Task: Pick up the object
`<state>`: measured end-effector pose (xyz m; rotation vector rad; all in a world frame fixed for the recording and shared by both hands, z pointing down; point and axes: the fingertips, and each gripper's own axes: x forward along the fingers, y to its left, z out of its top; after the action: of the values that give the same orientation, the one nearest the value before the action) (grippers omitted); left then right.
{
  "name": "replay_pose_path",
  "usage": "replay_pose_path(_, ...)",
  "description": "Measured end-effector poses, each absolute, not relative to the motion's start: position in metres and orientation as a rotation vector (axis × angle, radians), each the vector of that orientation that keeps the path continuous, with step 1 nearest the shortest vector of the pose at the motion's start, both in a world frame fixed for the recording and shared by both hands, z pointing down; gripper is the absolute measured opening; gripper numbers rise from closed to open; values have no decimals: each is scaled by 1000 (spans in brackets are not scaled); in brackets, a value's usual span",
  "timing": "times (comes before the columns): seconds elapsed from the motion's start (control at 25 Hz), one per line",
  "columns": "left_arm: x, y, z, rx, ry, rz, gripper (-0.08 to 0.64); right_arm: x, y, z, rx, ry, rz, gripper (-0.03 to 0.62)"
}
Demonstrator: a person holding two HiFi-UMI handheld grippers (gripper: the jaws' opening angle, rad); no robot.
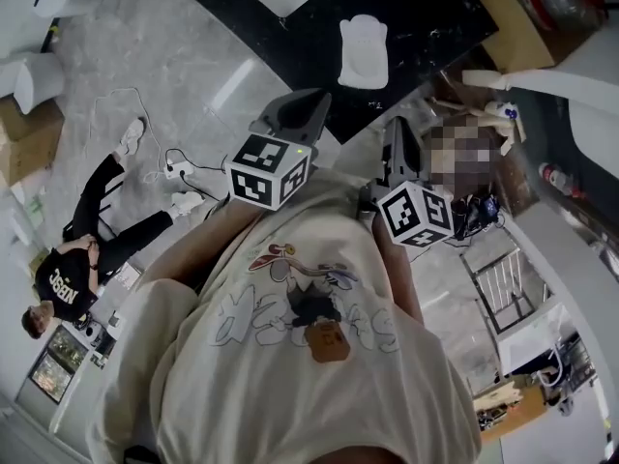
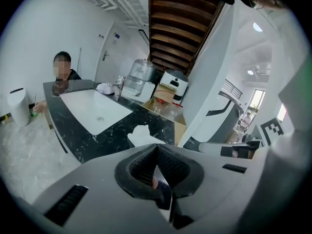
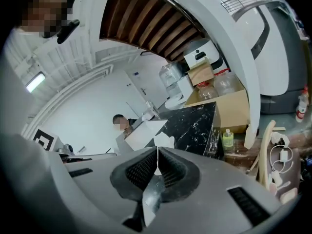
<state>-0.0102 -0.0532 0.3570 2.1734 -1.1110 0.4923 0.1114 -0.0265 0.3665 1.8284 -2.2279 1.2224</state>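
A white, crumpled, pouch-like object [image 1: 364, 51] lies on the black marble counter [image 1: 426, 17], beside a white inset basin [image 2: 95, 110]. The same object [image 2: 142, 134] appears just past the jaw tips in the left gripper view, and as a small white shape [image 3: 164, 140] in the right gripper view. My left gripper [image 1: 319, 100] is held in front of my chest, short of the counter edge, its jaws shut with nothing between them. Beside it, my right gripper [image 1: 395, 131] is also shut and empty. Neither gripper touches the object.
A person sits on the floor at the left [image 1: 87, 249], and another stands behind the counter [image 2: 62, 72]. A water jug [image 2: 139, 77] and cardboard boxes [image 2: 163, 96] stand at the counter's far end. A white bin [image 2: 18, 106] is on the floor. A green bottle [image 3: 227, 139] stands below the counter.
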Motion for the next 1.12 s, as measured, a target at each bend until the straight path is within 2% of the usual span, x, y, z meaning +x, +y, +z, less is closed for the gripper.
replay_pose_path(0.56, 36, -110, 367, 2085, -1216, 584, 14, 141, -104, 379, 1588, -2377, 1324, 18)
replay_pose_path(1.12, 49, -123, 379, 1966, -1407, 578, 14, 153, -136, 395, 1313, -2479, 1425, 18)
